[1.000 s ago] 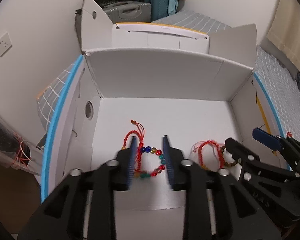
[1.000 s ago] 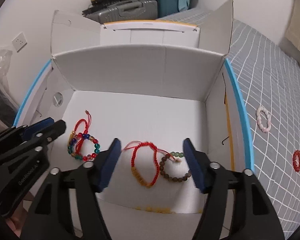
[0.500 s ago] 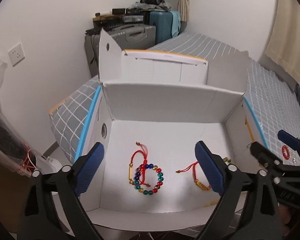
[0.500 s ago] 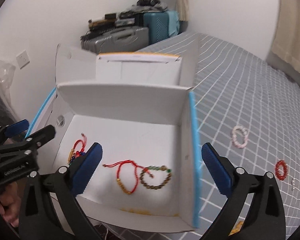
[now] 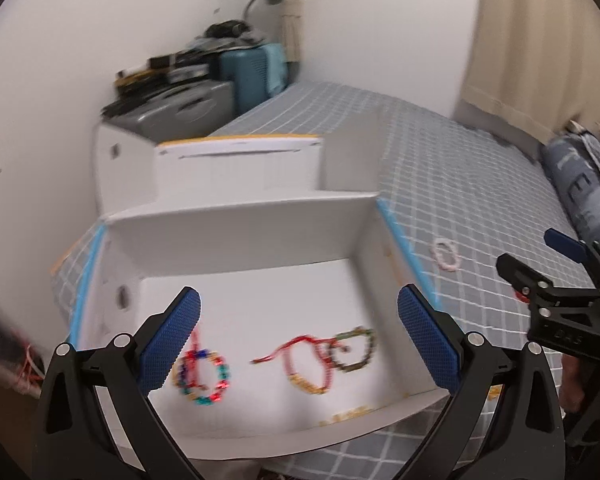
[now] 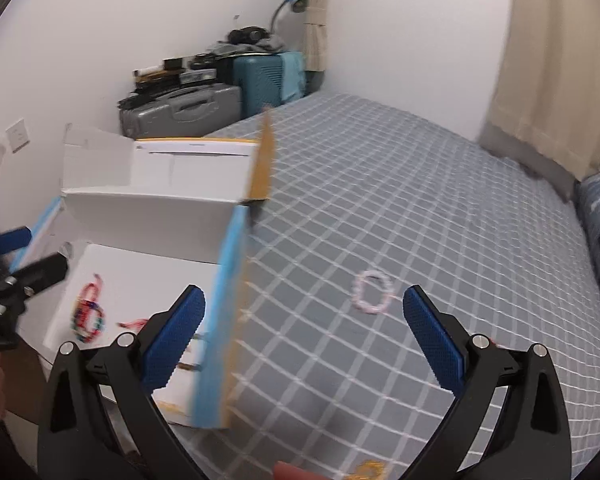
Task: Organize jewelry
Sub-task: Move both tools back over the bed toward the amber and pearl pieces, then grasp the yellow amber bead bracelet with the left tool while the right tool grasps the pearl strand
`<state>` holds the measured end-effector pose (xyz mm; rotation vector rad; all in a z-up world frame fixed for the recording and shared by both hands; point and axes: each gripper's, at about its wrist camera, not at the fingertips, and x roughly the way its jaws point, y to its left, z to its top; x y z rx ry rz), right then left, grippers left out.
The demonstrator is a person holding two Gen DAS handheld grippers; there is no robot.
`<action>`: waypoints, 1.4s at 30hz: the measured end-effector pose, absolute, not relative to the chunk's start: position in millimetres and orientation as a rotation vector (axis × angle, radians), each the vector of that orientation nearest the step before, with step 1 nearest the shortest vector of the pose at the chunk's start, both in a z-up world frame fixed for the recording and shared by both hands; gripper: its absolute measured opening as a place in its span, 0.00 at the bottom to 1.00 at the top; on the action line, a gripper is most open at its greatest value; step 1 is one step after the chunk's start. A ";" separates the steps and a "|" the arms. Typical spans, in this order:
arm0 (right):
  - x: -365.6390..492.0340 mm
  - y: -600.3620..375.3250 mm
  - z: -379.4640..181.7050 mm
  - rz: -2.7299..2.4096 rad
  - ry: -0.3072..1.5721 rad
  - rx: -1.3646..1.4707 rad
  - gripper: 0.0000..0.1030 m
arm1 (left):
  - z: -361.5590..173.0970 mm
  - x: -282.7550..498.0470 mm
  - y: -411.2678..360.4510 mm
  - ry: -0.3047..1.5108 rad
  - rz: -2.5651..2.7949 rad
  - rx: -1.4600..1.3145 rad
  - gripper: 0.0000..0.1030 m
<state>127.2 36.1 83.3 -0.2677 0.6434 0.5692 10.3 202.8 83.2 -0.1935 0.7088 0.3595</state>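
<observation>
**Both grippers empty and wide; pink bracelet next on the bed**

Nearest the left wrist camera, the left gripper stands spread wide with nothing between its blue pads; its jaws have just been opening. Just beyond it, on the floor of the white box, lie three pieces: a multicoloured bead bracelet at 7 o'clock, a red cord bracelet near 6 o'clock, and a dark bead bracelet touching it at 5 o'clock.

In the right wrist view, the right gripper is likewise spread, holding nothing, its jaws having just opened. Between its pads and a little farther out, at about 1 o'clock, a pink bead bracelet lies flat on the grey checked bedspread, well apart from the box. A gold piece shows at the lower edge at 6 o'clock, too blurred to name. Farther off stand suitcases at 11 o'clock.

The pink bracelet is probably light and limp, its beads smooth and liable to roll or slip. A pinch across one side of the loop, pads closing on the beads themselves and not the hollow middle, looks safest; the soft bedding may give underneath.
</observation>
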 end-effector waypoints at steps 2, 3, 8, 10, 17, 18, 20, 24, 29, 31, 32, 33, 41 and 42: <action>137.4 16.1 79.7 0.550 0.669 -0.229 0.93 | 82.8 19.9 185.7 0.704 0.324 -0.179 0.94; 144.5 0.6 77.9 0.537 0.682 -0.197 0.93 | 81.9 25.0 176.6 0.707 0.304 -0.172 0.94; 165.8 -52.6 69.8 0.466 0.680 -0.157 0.93 | 75.1 53.0 130.8 0.724 0.212 -0.136 0.94; 176.6 -78.7 67.1 0.452 0.692 -0.126 0.93 | 70.4 64.6 108.3 0.746 0.156 -0.119 0.94; 206.8 -138.4 50.8 0.395 0.744 -0.090 0.93 | 48.6 85.7 45.7 0.780 0.022 -0.056 0.94; 209.7 -143.8 48.5 0.382 0.746 -0.092 0.93 | 45.4 87.5 40.6 0.786 0.010 -0.053 0.94; 216.7 -158.1 41.2 0.342 0.748 -0.105 0.93 | 36.5 92.1 27.5 0.796 -0.024 -0.046 0.94; 232.5 -182.6 21.7 0.273 0.770 -0.130 0.93 | 12.9 100.8 2.6 0.841 -0.080 -0.024 0.94; 251.0 -204.9 -3.2 0.216 0.795 -0.171 0.93 | -13.6 103.2 -16.6 0.881 -0.151 -0.021 0.94; 258.5 -213.0 -14.5 0.191 0.810 -0.182 0.92 | -24.0 101.4 -23.7 0.887 -0.164 -0.008 0.94; 263.4 -217.7 -21.7 0.180 0.825 -0.180 0.91 | -28.9 101.5 -27.4 0.897 -0.169 -0.001 0.94; 266.5 -220.9 -26.6 0.177 0.838 -0.177 0.87 | -32.3 100.1 -28.7 0.902 -0.175 0.000 0.94; 291.7 -241.0 -70.4 0.165 0.951 -0.146 0.73 | -69.7 91.0 -42.5 0.961 -0.225 -0.009 0.94; 292.5 -242.7 -74.5 0.163 0.961 -0.144 0.71 | -74.6 90.1 -44.7 0.964 -0.221 0.003 0.94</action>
